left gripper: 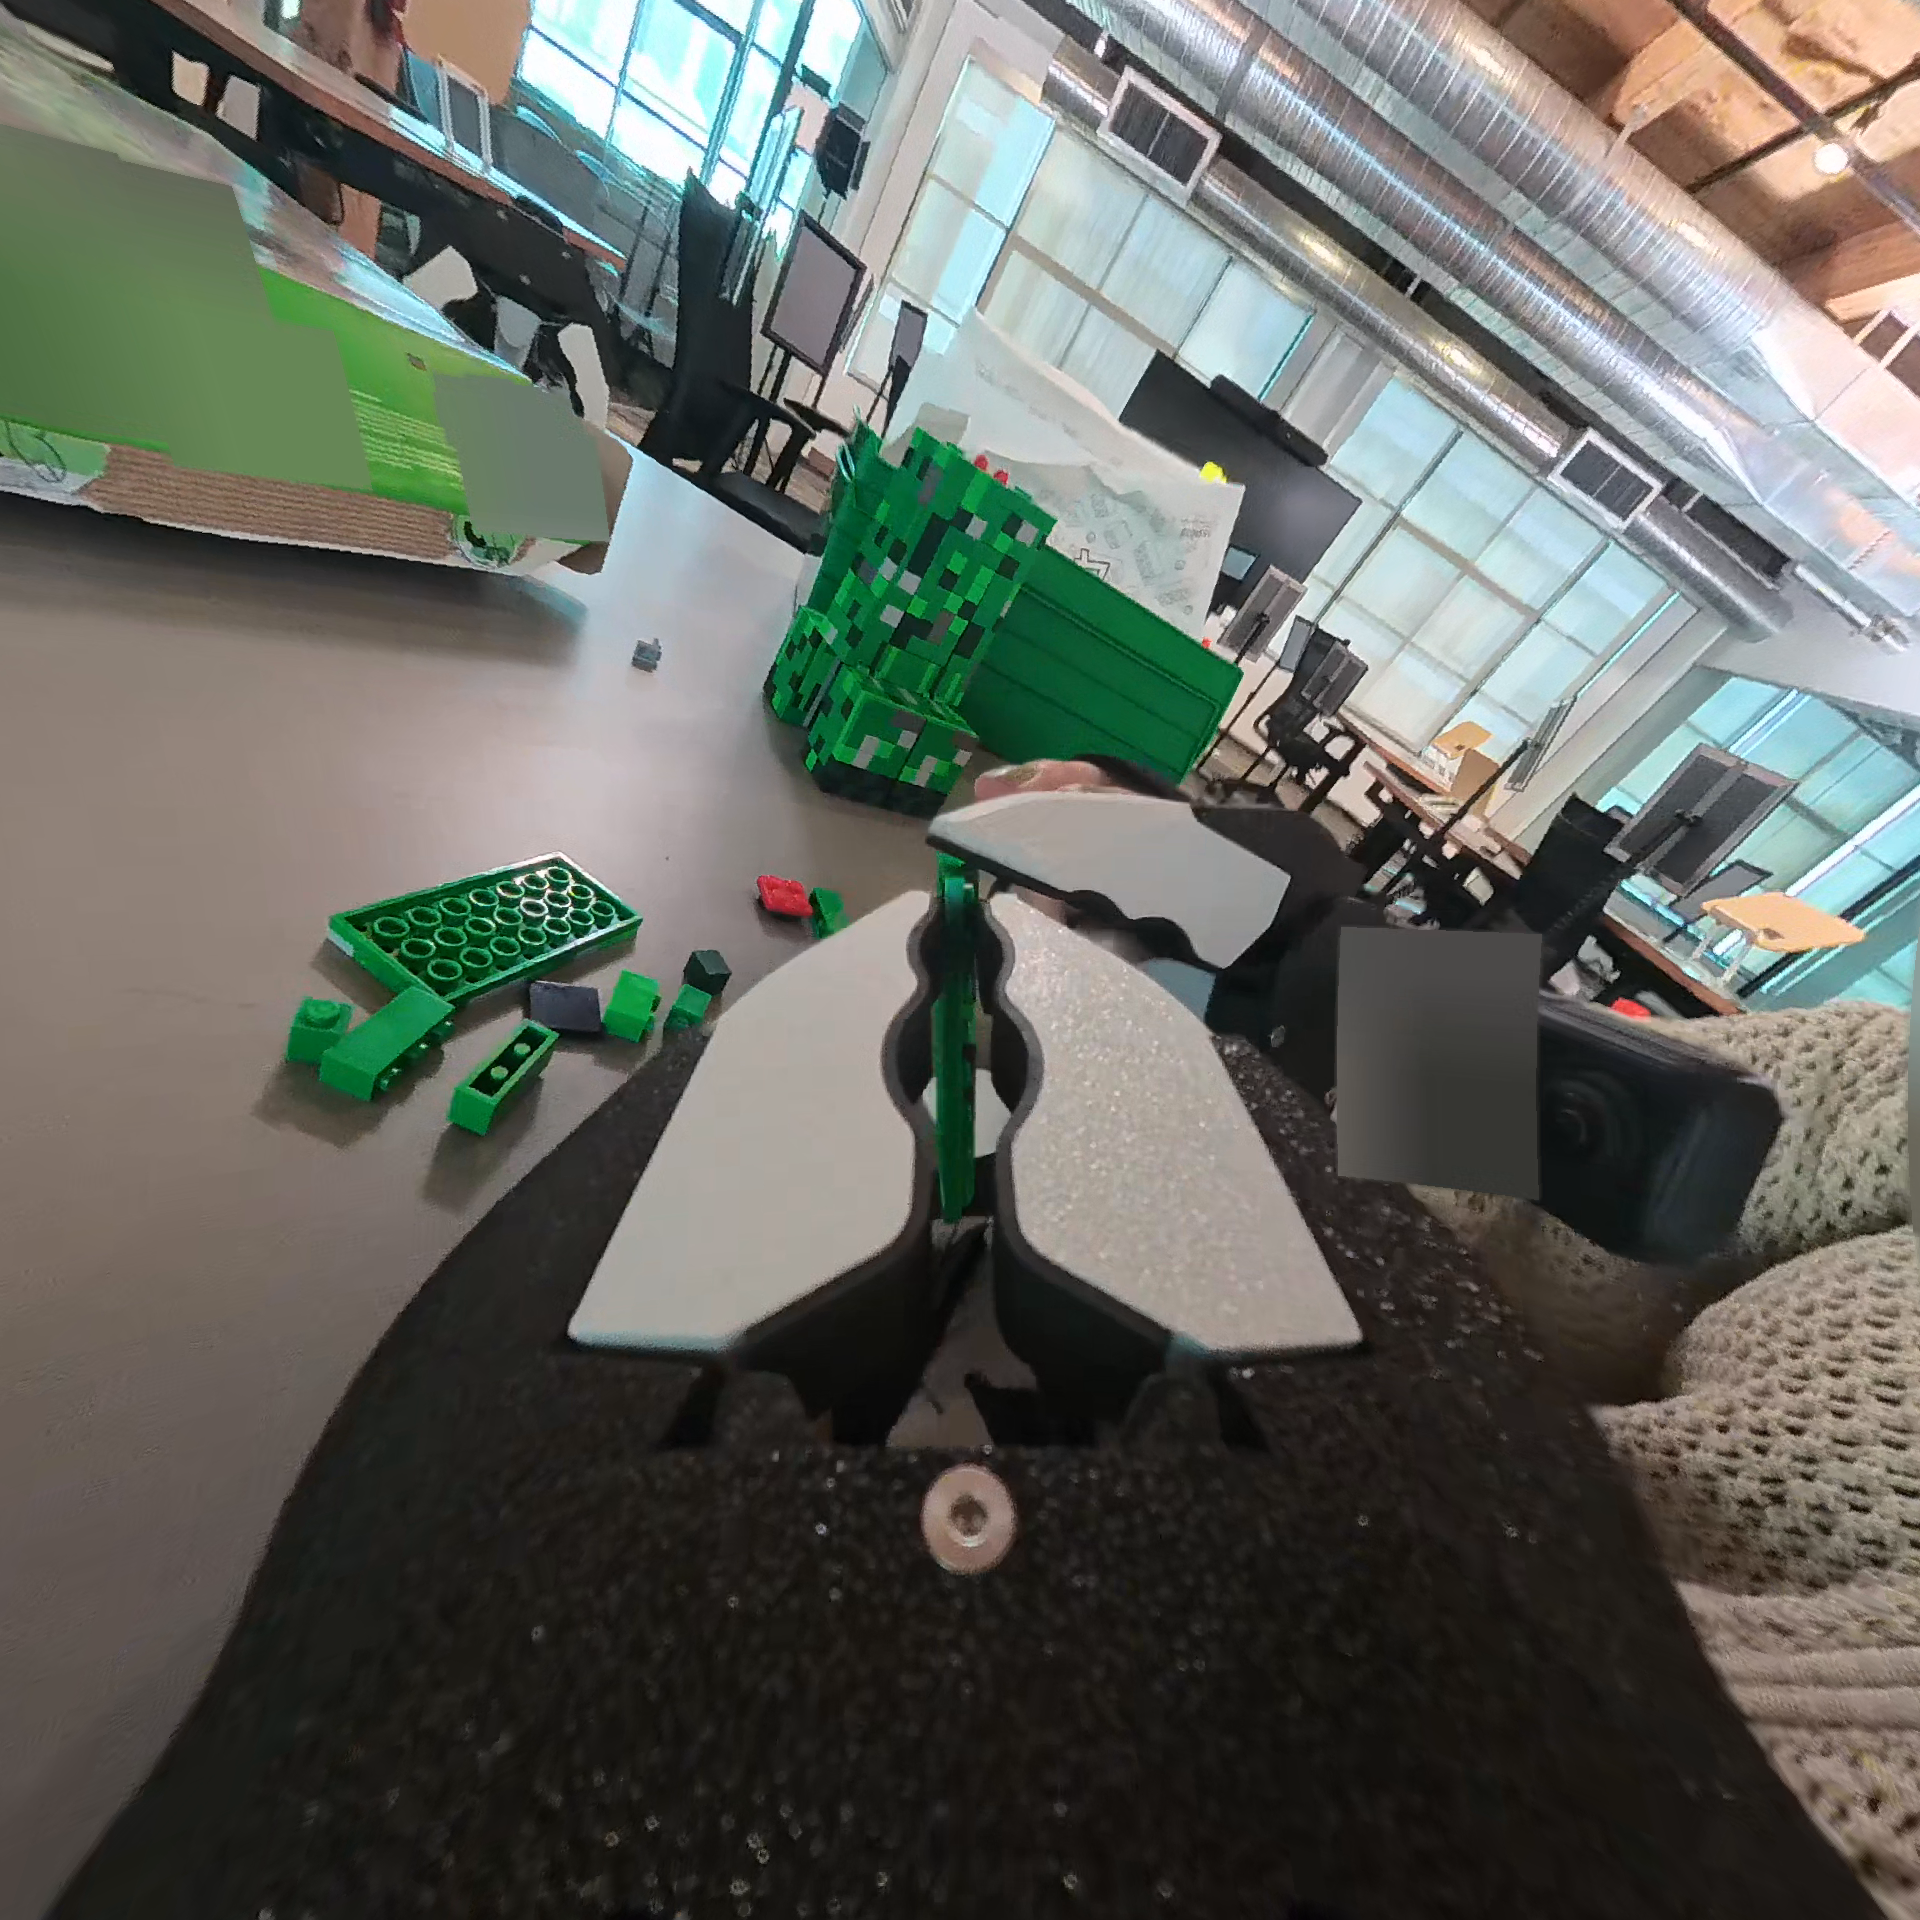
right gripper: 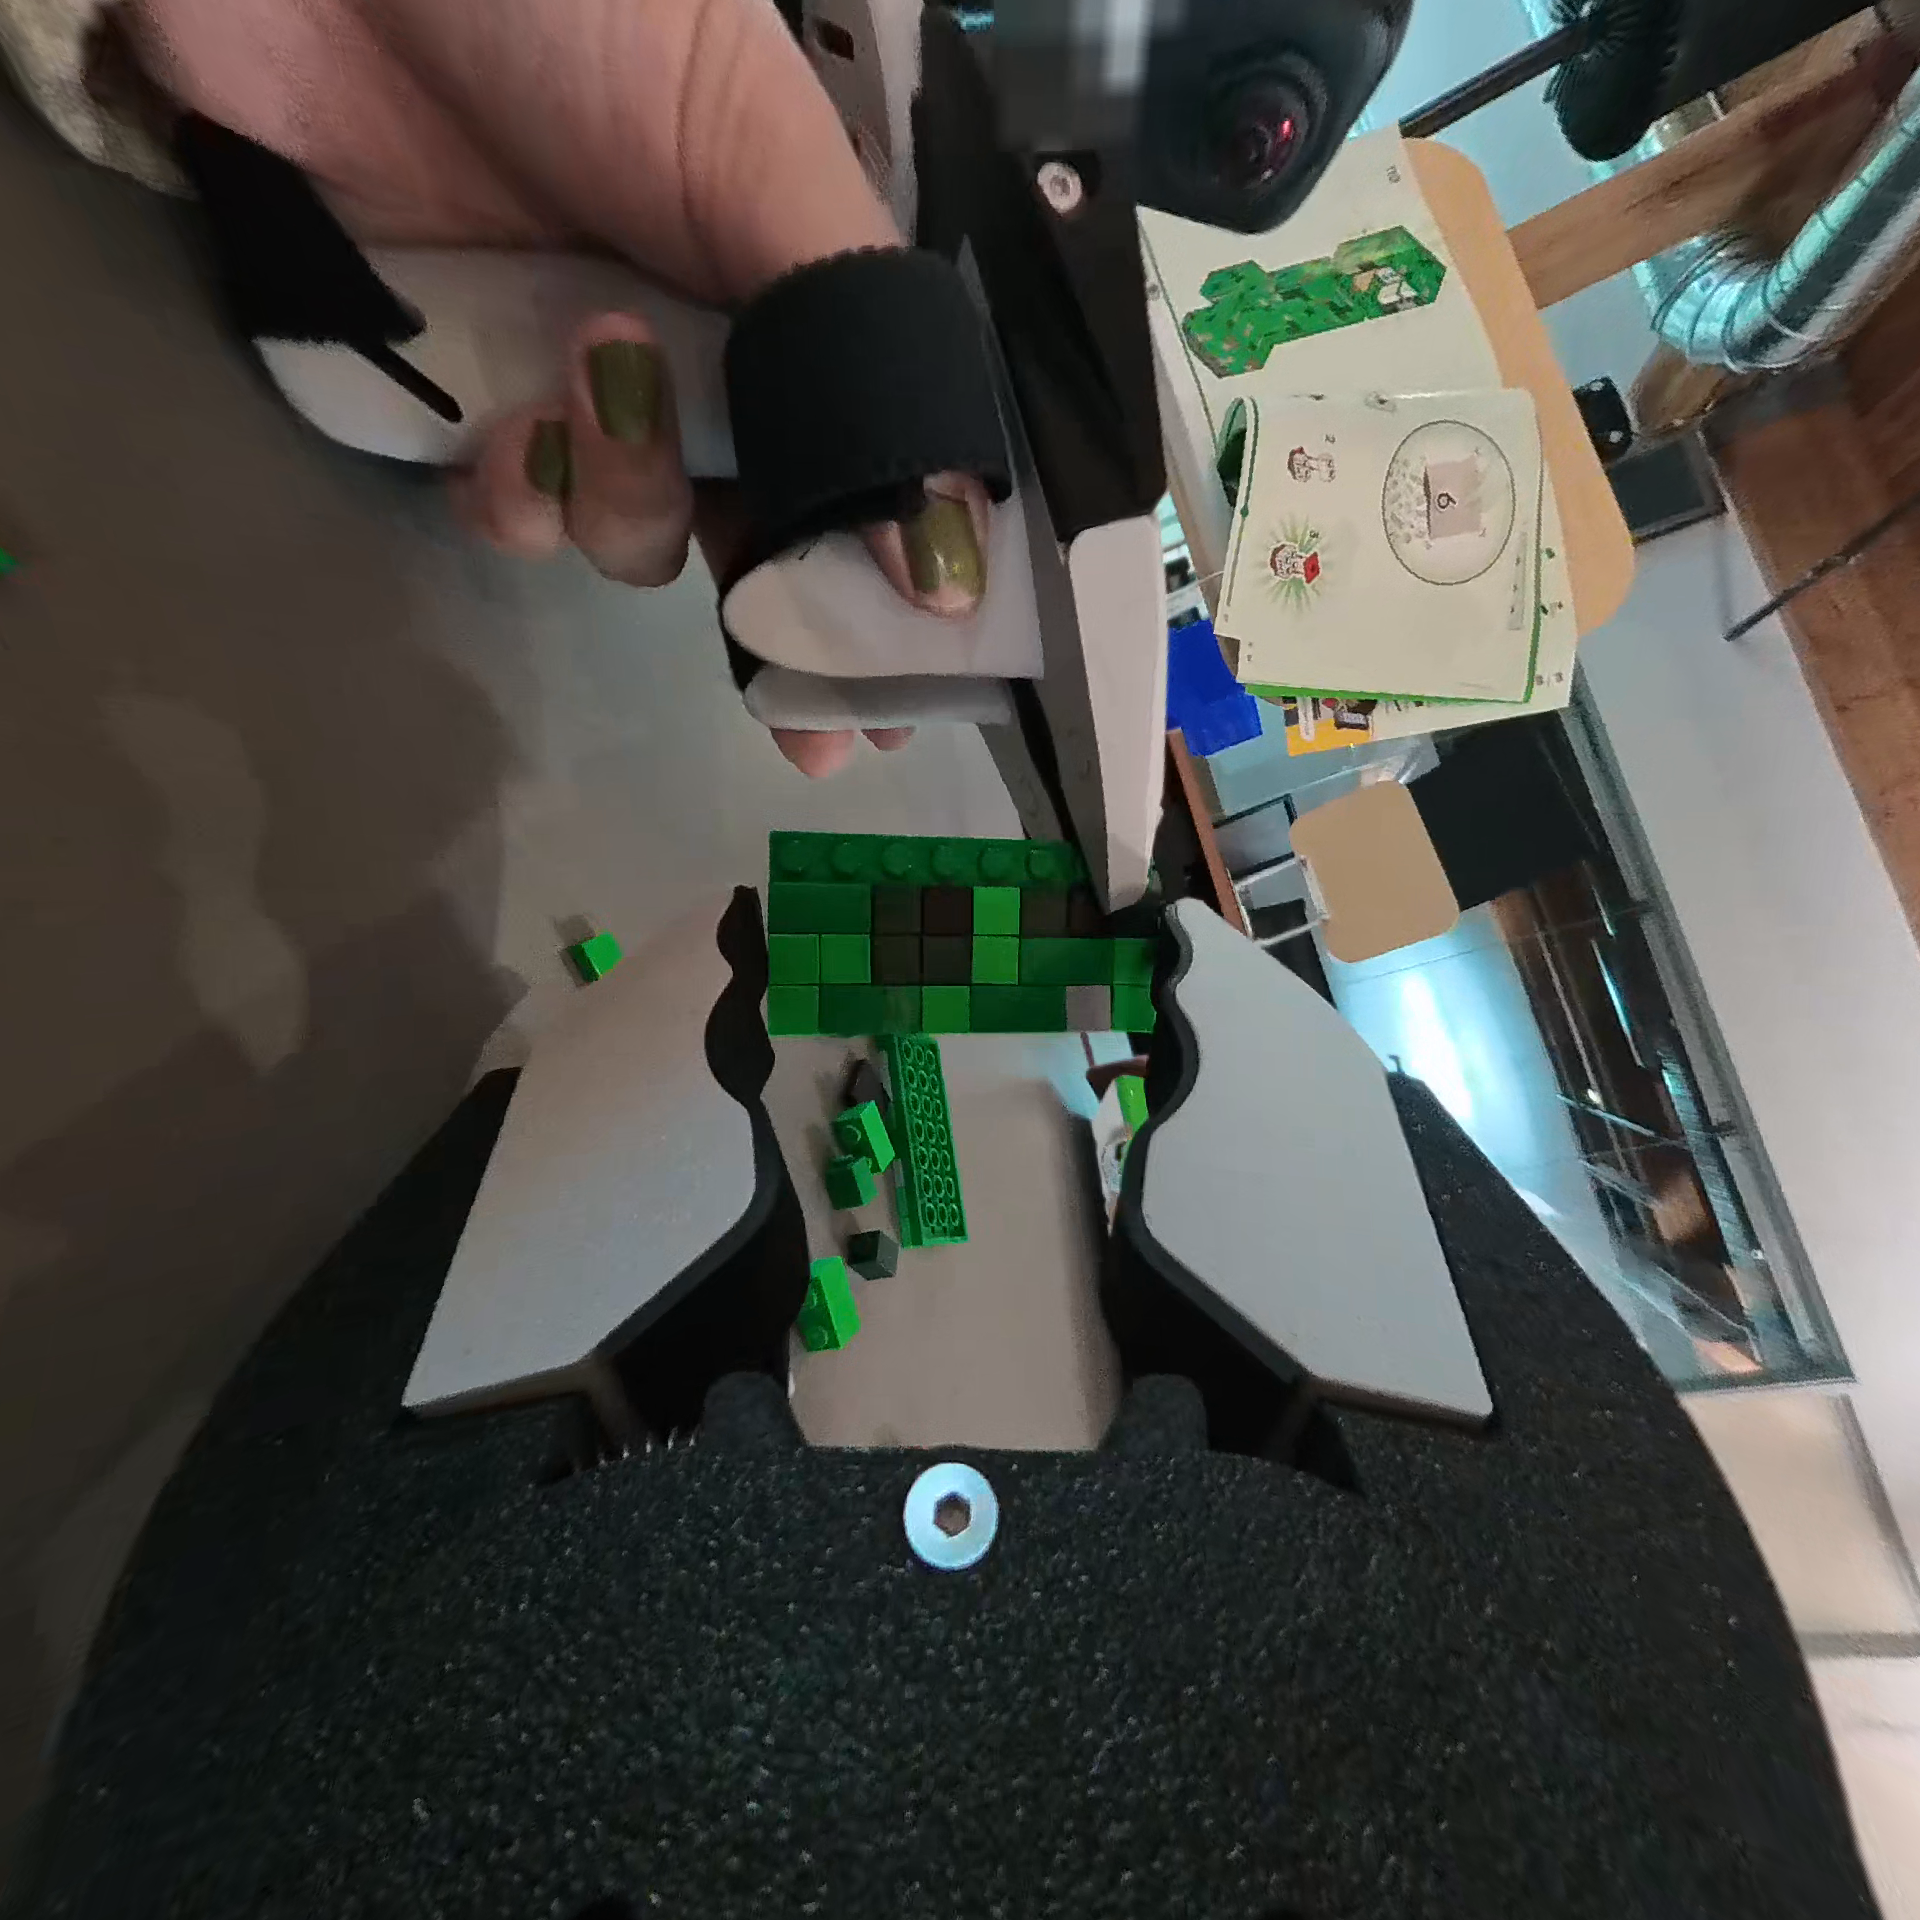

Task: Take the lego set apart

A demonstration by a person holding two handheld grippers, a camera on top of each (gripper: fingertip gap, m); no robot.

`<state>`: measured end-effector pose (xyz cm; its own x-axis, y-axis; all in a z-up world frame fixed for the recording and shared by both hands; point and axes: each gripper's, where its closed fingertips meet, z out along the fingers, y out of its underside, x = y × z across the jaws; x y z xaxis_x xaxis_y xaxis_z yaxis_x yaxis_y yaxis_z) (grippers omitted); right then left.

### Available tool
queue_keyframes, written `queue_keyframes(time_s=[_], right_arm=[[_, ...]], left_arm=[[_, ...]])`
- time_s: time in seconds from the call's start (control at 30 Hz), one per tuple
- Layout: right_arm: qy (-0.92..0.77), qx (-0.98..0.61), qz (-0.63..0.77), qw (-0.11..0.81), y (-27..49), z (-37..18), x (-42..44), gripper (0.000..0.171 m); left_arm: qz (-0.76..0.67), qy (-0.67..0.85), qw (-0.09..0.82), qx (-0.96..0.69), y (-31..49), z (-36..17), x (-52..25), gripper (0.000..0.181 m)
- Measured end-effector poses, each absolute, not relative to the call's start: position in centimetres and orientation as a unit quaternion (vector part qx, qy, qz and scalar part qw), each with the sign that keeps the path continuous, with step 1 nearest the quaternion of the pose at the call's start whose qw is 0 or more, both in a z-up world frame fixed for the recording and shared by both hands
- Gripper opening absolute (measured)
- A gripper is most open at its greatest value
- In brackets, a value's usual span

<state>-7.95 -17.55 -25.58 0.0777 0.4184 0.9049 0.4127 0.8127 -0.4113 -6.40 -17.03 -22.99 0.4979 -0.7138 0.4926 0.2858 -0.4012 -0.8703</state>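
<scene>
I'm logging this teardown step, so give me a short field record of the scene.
left gripper: shut edge-on on green tiled panel
right gripper: open, fingers either side of the panel
loose pieces: green plate, small bricks on grey table
still built: green figure farther back

Printed writing and numerals on instruction booklet [right gripper: 1392, 540]; not transcribed.

Tall windows [left gripper: 1195, 312], silver ceiling ducts [left gripper: 1507, 177], dark office chairs [left gripper: 717, 343] behind a grey table [left gripper: 208, 779].
</scene>
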Motion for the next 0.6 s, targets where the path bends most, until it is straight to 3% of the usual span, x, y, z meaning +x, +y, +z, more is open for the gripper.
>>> queue_keyframes(time_s=[0.03,0.1,0.13,0.2,0.3,0.4,0.6], right_arm=[[-0.680,-0.304,0.004,0.667,-17.7,-25.6,-8.0,0.070],[-0.677,-0.304,0.005,0.670,-17.6,-25.5,-7.9,0.070],[-0.674,-0.307,0.009,0.672,-17.5,-25.3,-7.9,0.070],[-0.667,-0.317,0.026,0.673,-17.4,-25.0,-7.7,0.070],[-0.669,-0.318,0.040,0.670,-17.4,-25.1,-7.6,0.070],[-0.676,-0.312,0.040,0.666,-17.6,-25.2,-7.5,0.070],[-0.671,-0.368,0.187,0.616,-18.4,-25.0,-7.3,0.070]], left_arm=[[-0.473,0.165,0.522,-0.691,-17.2,-23.0,-6.4,0.005],[-0.462,0.184,0.507,-0.704,-17.3,-23.4,-6.5,0.030],[-0.457,0.193,0.497,-0.712,-17.4,-23.7,-6.6,0.032],[-0.464,0.209,0.481,-0.714,-17.7,-24.0,-6.6,0.030],[-0.470,0.232,0.472,-0.709,-18.1,-24.4,-6.1,0.006],[-0.434,0.275,0.480,-0.711,-18.3,-24.6,-6.0,0.005],[-0.390,0.321,0.511,-0.695,-18.6,-24.2,-5.8,0.006]])
